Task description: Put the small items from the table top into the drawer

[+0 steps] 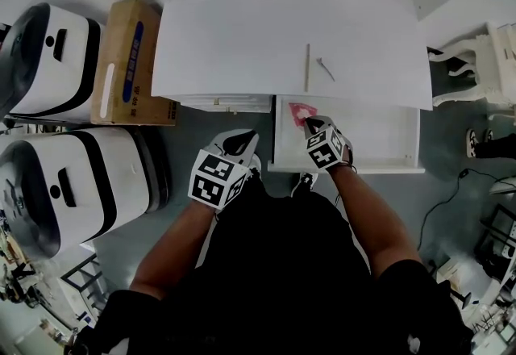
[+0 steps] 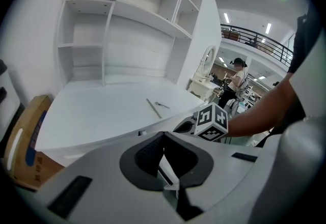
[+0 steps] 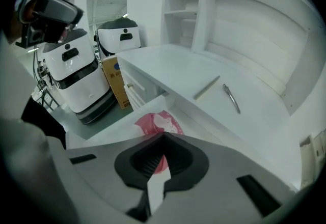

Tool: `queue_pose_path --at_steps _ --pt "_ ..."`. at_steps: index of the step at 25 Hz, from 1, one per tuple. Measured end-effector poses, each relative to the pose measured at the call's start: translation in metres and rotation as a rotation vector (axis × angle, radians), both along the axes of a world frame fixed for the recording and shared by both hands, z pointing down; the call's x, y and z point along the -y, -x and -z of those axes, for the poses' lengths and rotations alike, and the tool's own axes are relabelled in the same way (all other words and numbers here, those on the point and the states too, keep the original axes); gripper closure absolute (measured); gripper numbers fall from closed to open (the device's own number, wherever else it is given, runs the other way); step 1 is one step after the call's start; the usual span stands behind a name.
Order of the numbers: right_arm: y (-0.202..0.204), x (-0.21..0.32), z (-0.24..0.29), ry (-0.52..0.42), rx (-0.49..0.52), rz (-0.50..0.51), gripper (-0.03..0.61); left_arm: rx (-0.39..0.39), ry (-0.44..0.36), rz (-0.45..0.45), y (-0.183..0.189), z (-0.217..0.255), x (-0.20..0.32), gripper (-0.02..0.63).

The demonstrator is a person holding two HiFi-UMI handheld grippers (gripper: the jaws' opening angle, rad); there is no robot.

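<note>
Bright, even indoor light — soft shadows, heavy fisheye bending and dark vignetted corners, nearest gripper bodies blurred.

A stick (image 1: 307,67) lies on the near right part of the table top (image 1: 242,39), and a small metal piece (image 1: 325,68) lies just right of it. Below the near edge is the open drawer (image 1: 387,135), with a flat item (image 1: 298,111) in its far left corner. The right gripper (image 1: 311,122) is over that corner, and the left gripper (image 1: 246,136) is just left of the drawer. A cardboard box (image 1: 129,63) stands left of the table.

No legible text anywhere; blue label (image 1: 134,45) on the cardboard box (image 1: 133,103), perhaps printed, too blurred.
</note>
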State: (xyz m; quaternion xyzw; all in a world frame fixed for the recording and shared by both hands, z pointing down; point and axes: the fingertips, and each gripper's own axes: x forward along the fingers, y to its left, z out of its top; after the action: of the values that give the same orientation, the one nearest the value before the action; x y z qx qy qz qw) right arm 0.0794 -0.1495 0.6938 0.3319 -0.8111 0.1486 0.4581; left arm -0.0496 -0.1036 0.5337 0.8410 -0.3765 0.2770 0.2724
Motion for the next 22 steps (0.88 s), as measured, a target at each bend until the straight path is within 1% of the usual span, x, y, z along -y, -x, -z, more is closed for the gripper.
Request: queue_pose_path --at_steps 3,6,11,13,15,18,20,22 --pt "-0.001 0.012 -0.022 0.004 -0.051 0.001 0.551 0.018 0.010 0.027 0.007 -0.002 -0.001 0.603" --pt "-0.001 0.019 -0.041 -0.002 -0.102 0.025 0.551 0.039 0.011 0.055 0.014 -0.002 -0.002 0.603" --pt "0.008 0.005 -0.073 0.073 -0.160 0.103 0.551 0.046 0.014 0.090 0.020 -0.001 -0.004 0.603" --pt "0.009 0.002 -0.082 0.088 -0.175 0.107 0.549 0.042 0.016 0.104 0.023 -0.001 -0.005 0.603" --pt "0.007 0.001 -0.086 0.100 -0.183 0.098 0.548 0.041 0.019 0.113 0.025 -0.002 -0.005 0.603" --pt "0.014 -0.004 -0.083 0.132 -0.156 0.110 0.542 0.041 0.019 0.119 0.029 -0.003 -0.004 0.603" --pt "0.017 -0.007 -0.080 0.148 -0.146 0.113 0.505 0.037 0.019 0.117 0.030 -0.003 -0.004 0.603" --pt "0.015 -0.008 -0.075 0.150 -0.141 0.104 0.500 0.031 0.019 0.108 0.028 -0.003 -0.003 0.603"
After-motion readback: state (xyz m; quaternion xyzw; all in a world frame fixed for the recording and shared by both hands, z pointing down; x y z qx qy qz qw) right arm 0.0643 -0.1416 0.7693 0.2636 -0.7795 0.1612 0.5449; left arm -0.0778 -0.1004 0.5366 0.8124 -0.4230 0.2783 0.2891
